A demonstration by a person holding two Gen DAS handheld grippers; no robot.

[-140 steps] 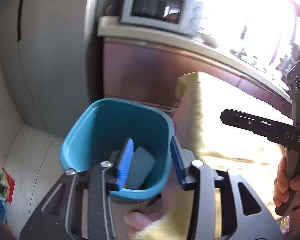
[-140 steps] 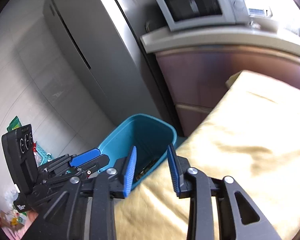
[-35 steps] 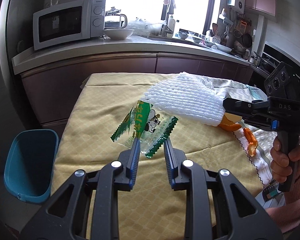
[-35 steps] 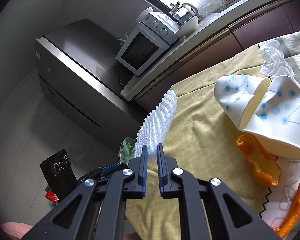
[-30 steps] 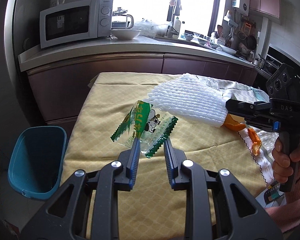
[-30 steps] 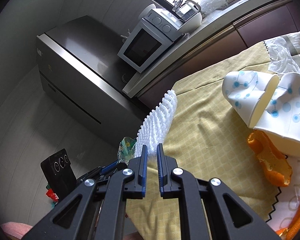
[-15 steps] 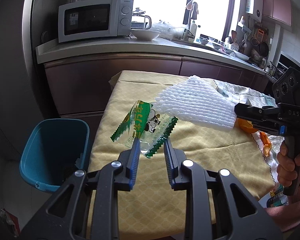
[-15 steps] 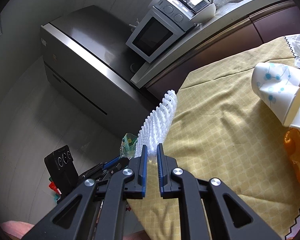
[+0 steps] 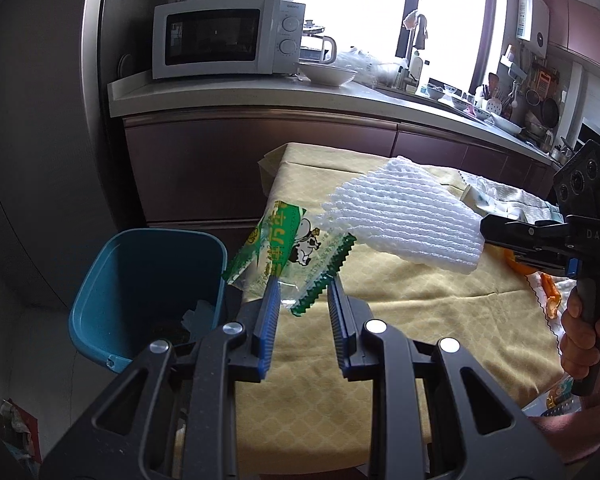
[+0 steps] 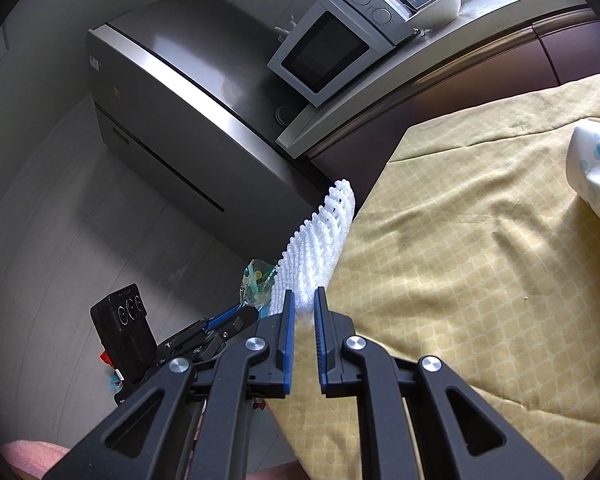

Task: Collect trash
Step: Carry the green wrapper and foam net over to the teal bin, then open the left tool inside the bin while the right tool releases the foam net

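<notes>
My left gripper (image 9: 304,286) is shut on a green and white snack wrapper (image 9: 288,252) with a cow printed on it, which hangs over the table's left edge beside the blue bin (image 9: 140,272). Some scraps lie in the bin's bottom. My right gripper (image 10: 303,304) is shut on one end of a white foam net sleeve (image 10: 320,240), held above the yellow tablecloth (image 10: 480,240). From the left wrist view the foam sleeve (image 9: 404,220) sticks out leftward from the right gripper (image 9: 486,230), just right of the wrapper. The right wrist view shows the left gripper (image 10: 252,314) lower left with the wrapper (image 10: 256,276).
Orange peel (image 9: 548,292) and a dotted paper cup (image 10: 596,168) lie on the table's right side. A counter with a microwave (image 9: 224,40) runs behind, and a steel fridge (image 10: 180,120) stands left of it. Litter (image 9: 16,420) lies on the floor at lower left.
Both grippers have carried their loads leftward across the table toward its left edge. The blue bin has come closer and fuller into the left wrist view; cups and peel have slid right.
</notes>
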